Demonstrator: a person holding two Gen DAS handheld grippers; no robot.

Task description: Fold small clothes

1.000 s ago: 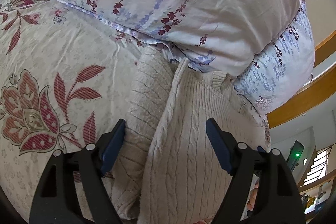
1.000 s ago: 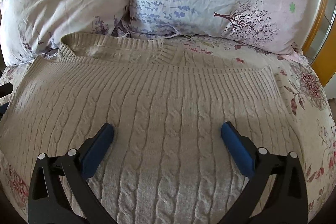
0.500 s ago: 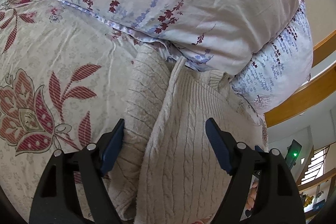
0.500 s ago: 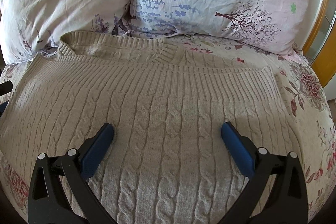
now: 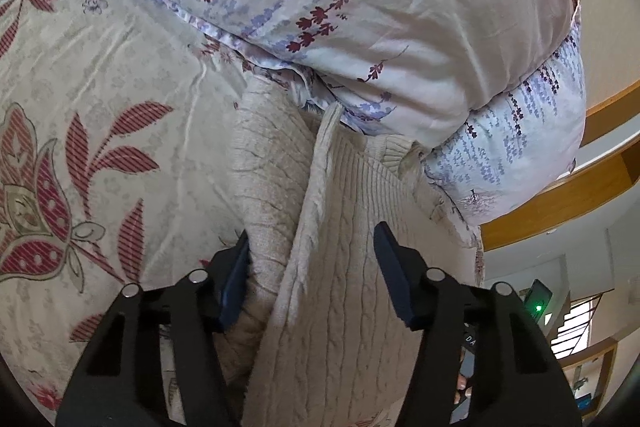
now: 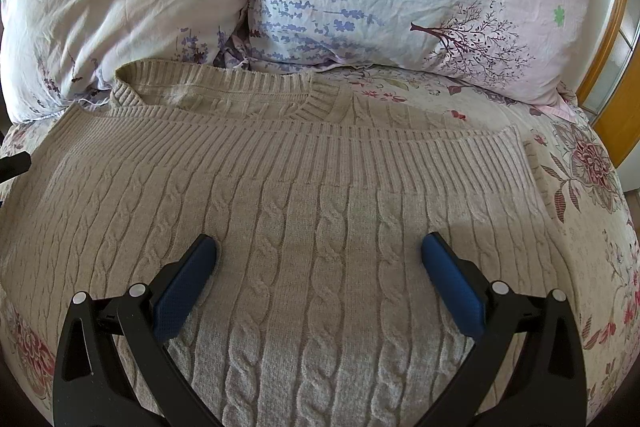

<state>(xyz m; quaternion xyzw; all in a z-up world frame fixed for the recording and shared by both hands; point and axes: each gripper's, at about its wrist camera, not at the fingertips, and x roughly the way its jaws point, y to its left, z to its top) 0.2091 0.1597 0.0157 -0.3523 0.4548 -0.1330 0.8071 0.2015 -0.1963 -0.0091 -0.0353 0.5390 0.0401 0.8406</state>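
Left wrist view, left of frame: floral bedsheet (image 5: 120, 75). At centre, the sweater (image 5: 320, 267) runs from the bottom edge up to the pillow (image 5: 360, 7) in the upper half. Its near side edge stands doubled, with a second layer lying alongside. The left gripper (image 5: 312, 267) straddles that edge, jaws spread but partly narrowed, left pad touching the knit, not yet pinching.

Right wrist view: sweater fills the lower and middle frame, flat on the bed, ribbed hem folded up to lie just below the collar (image 6: 224, 87). Right gripper (image 6: 318, 267) sits over the cable-knit panel, jaws wide apart, holding nothing.

We judge: bottom-up fold done; side folds and final tidy-up remain. The left edge looks next.

Writing: only a fragment "DA" at lower right of the left view; no brand legible on the sweater.
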